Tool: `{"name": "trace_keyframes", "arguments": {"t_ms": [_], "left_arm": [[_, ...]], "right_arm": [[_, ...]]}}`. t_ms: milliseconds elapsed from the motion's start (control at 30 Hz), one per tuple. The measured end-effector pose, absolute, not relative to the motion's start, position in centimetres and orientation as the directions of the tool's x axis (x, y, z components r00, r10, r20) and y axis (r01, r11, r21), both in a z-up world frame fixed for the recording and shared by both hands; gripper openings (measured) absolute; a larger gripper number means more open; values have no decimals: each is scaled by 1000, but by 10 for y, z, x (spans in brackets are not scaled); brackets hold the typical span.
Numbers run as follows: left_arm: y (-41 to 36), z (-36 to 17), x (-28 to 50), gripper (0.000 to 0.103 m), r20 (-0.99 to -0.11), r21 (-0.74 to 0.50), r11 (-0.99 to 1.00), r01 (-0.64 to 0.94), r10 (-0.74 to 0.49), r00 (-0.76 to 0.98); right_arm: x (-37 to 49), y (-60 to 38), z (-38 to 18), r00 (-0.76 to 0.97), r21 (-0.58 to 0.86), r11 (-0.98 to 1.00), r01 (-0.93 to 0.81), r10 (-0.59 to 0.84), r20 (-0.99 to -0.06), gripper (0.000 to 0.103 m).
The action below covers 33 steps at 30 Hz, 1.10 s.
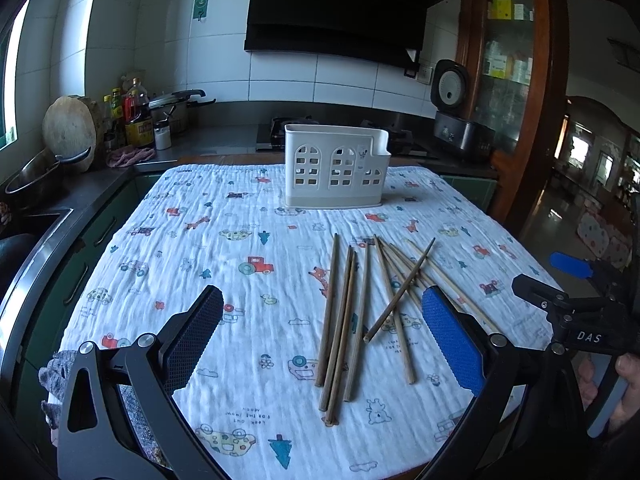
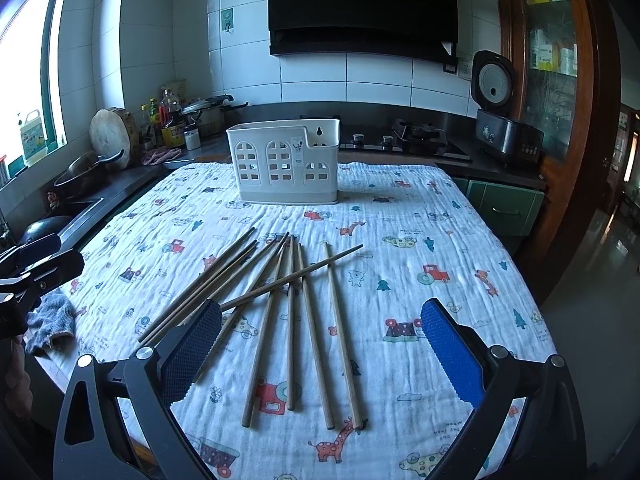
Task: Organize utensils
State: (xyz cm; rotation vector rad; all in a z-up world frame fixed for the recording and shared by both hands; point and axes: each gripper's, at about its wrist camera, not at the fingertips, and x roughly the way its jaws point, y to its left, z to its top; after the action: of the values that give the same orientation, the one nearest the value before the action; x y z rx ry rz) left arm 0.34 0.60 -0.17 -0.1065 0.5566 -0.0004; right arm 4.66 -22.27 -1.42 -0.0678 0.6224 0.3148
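Several wooden chopsticks point(image 1: 356, 312) point(image 2: 288, 312) lie loose and partly crossed on a white cloth with cartoon prints point(image 1: 224, 240) point(image 2: 420, 240). Behind them stands an empty white utensil holder point(image 1: 334, 166) point(image 2: 286, 160) with window-shaped holes, upright at the cloth's far side. My left gripper point(image 1: 324, 340) hovers open above the cloth's near edge, the chopsticks between and just beyond its fingers. My right gripper point(image 2: 324, 356) is open too, over the near ends of the chopsticks. The right gripper also shows at the right edge of the left wrist view point(image 1: 560, 280).
A kitchen counter runs behind and to the left, with a pot point(image 2: 84, 172), bottles point(image 1: 136, 116), a round chopping board point(image 1: 70, 130), a gas hob point(image 2: 416, 136) and a rice cooker point(image 2: 504, 120). A grey rag point(image 2: 50, 324) lies at the cloth's left edge. A wooden cabinet point(image 1: 516, 80) stands right.
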Motion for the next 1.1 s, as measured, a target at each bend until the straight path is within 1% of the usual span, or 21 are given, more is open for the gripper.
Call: {"name": "trace_keyframes", "arguments": {"t_ms": [333, 600, 667, 733, 800, 867, 900, 967, 1100], "left_arm": [[5, -5, 8, 97, -536, -109, 994, -21, -41, 843], [3, -11, 13, 97, -538, -91, 996, 5, -53, 841], [2, -14, 16, 90, -547, -86, 996, 25, -68, 834], [1, -17, 18, 88, -559, -81, 996, 43, -81, 825], [-1, -21, 20, 82, -562, -77, 994, 82, -112, 820], [-5, -25, 23, 74, -573, -63, 991, 115, -130, 809], [-7, -27, 24, 72, -575, -60, 989, 138, -147, 805], [-12, -32, 28, 62, -589, -50, 984, 169, -166, 791], [-24, -43, 40, 49, -613, -48, 964, 263, -236, 754]], "right_arm": [[49, -222, -17, 762, 35, 950, -310, 270, -588, 97], [53, -222, -22, 753, 41, 948, -317, 277, -597, 97], [56, -223, -25, 752, 36, 949, -314, 272, -601, 97], [57, -223, -28, 748, 37, 947, -320, 277, -604, 97], [59, -224, -32, 745, 32, 947, -321, 273, -608, 97], [60, -227, -36, 742, 32, 947, -321, 272, -613, 97], [61, -229, -38, 740, 30, 947, -319, 269, -616, 97], [62, -232, -42, 736, 30, 949, -315, 264, -623, 97], [65, -239, -50, 726, 42, 952, -304, 260, -636, 96]]}}
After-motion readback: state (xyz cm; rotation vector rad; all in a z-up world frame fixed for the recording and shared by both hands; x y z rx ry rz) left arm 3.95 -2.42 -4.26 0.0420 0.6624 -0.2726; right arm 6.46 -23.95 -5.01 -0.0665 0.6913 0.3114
